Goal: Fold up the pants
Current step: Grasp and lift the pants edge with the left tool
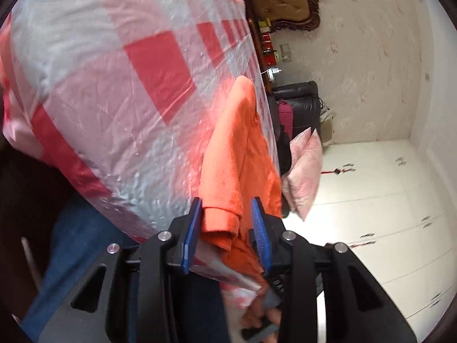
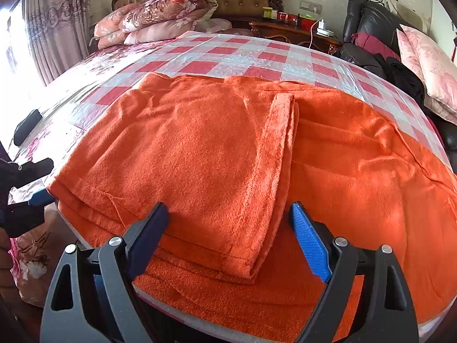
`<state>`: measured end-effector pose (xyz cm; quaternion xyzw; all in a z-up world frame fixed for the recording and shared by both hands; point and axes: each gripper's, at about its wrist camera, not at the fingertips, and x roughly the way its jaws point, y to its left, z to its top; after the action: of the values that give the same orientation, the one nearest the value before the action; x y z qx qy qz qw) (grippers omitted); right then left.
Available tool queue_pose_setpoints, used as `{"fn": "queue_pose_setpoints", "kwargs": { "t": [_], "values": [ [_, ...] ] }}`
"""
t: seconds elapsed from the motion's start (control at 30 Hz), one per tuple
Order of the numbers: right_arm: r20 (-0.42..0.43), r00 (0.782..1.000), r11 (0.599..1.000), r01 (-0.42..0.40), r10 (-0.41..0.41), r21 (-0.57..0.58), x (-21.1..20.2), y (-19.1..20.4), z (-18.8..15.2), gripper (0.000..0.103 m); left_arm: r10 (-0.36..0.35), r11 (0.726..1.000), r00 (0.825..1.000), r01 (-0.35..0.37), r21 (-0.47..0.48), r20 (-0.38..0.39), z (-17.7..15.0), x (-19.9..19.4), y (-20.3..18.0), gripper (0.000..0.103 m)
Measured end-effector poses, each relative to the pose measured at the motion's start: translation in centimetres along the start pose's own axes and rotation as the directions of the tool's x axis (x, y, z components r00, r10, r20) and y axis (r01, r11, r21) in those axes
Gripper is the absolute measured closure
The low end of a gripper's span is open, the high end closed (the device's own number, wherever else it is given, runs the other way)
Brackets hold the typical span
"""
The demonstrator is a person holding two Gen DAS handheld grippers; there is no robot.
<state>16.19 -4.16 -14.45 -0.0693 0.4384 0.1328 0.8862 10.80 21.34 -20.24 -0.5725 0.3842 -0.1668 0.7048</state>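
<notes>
Two grippers I am watching | left gripper (image 1: pixel 227 225) gaping around the fuzzy orange pants (image 2: pixel 228 154), pads not squeezing | right gripper (image 2: pixel 228 228) spread wide above them | pants lying on the red-and-white checked plastic cover (image 2: pixel 242 54)

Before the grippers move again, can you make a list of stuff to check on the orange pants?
1. Right gripper open, holding nothing: ok.
2. Left gripper jaws apart with the orange pants between them: ok; whether the pads press the cloth: cannot tell.
3. Folded top layer lies flat with a straight edge: ok.
4. Pants all on the checked cover: not ok, the near edge hangs over the bed's front.
5. Right-hand part smooth: not ok, it shows wrinkles.
6. Black object clear of the pants: ok.
</notes>
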Motion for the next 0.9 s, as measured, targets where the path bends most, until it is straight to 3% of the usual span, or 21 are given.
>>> {"fn": "queue_pose_setpoints", "kwargs": {
  "t": [0.17,0.3,0.43,0.57,0.8,0.9],
  "values": [
    [0.001,1.0,1.0,-0.004,0.004,-0.001,0.0,0.0,0.0,0.019,0.019,0.999,0.999,-0.018,-0.04,0.036,0.5,-0.3,0.2,0.067],
    [0.004,1.0,1.0,-0.004,0.004,0.0,-0.1,0.0,0.0,0.019,-0.043,0.994,0.999,0.041,-0.103,-0.02,-0.1,-0.1,1.1,0.067],
    [0.003,1.0,1.0,-0.004,0.004,-0.002,-0.1,0.0,-0.1,0.019,-0.06,0.991,0.996,0.052,-0.124,-0.062,-0.8,0.5,1.1,0.061],
    [0.006,1.0,1.0,-0.008,0.008,-0.004,-0.1,0.0,-0.1,0.019,-0.076,0.989,0.995,0.069,-0.128,-0.057,-0.7,0.2,1.3,0.056],
    [0.01,1.0,1.0,-0.005,0.005,-0.002,-0.1,0.1,-0.2,0.019,-0.028,0.999,1.0,0.028,-0.046,0.0,0.3,-0.6,-0.1,0.055],
    [0.01,1.0,1.0,-0.006,0.006,-0.003,-0.1,0.1,-0.2,0.019,0.033,0.999,0.999,-0.033,-0.015,-0.006,0.5,0.2,-0.7,0.055]
  ]
}}
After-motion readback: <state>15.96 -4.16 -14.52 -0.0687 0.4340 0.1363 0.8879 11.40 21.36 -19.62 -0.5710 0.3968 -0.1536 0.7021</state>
